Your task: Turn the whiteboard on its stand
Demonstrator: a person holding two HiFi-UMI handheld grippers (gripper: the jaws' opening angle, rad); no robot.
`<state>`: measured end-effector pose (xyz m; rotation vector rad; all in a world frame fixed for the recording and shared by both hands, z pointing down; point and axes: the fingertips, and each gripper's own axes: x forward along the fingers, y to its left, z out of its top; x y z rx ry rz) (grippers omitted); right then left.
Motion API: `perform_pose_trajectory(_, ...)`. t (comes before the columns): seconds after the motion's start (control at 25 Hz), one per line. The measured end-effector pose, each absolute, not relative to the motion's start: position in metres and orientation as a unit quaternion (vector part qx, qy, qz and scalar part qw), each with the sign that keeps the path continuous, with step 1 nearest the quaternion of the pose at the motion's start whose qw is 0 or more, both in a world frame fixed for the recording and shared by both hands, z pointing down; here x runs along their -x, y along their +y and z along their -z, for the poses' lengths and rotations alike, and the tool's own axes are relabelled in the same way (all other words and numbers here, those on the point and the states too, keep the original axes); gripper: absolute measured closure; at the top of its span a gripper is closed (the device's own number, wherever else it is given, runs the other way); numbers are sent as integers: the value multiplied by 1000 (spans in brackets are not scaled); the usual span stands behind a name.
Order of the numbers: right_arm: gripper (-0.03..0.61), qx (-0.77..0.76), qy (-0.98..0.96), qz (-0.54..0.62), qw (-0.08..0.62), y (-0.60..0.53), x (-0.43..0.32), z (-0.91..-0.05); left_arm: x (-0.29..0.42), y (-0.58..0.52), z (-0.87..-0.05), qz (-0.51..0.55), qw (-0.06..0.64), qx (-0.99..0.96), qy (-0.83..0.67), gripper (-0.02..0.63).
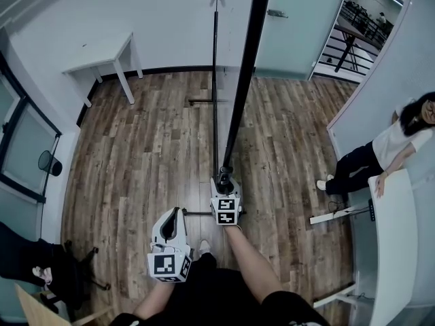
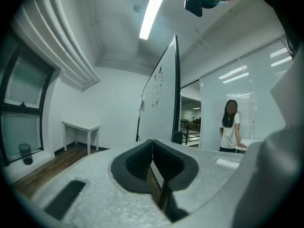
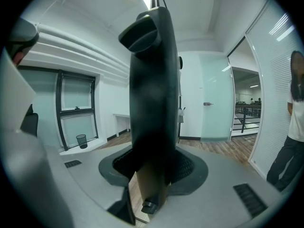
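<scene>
The whiteboard [image 1: 239, 100] is seen edge-on mid-room, running from far to near. Its near black frame edge is clamped between the jaws of the right gripper [image 1: 224, 182], while the left gripper [image 1: 178, 214] is held just to the left, jaws closed on nothing. For a clean turn, the edge is best swept level in an arc about the stand [image 1: 202, 101], the grip firm, so nothing is twisted or tipped.

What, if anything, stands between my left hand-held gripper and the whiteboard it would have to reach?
Nothing visible does. The left hand-held gripper looks across open air and bare wood floor to the whiteboard. The right hand-held gripper is closed on the board's black edge frame, with nothing between pads and frame.
</scene>
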<state>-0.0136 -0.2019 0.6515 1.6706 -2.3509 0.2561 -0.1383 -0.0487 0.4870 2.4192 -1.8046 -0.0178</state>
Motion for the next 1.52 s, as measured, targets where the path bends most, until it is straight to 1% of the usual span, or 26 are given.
perform_pose_trajectory(0.4, 411, -566, -810, -89, 124, -144, 15, -655, 132, 13, -488, 7, 59, -791, -609, 598)
perform_pose_trajectory(1.24, 411, -555, -817, -91, 128, -10, 9, -657, 127, 191, -475, 0, 46, -756, -653, 598)
perform_pose_trajectory(1.52, 411, -552, -819, -84, 134, 22, 3, -658, 121, 224, -466, -1, 42, -757, -652, 598)
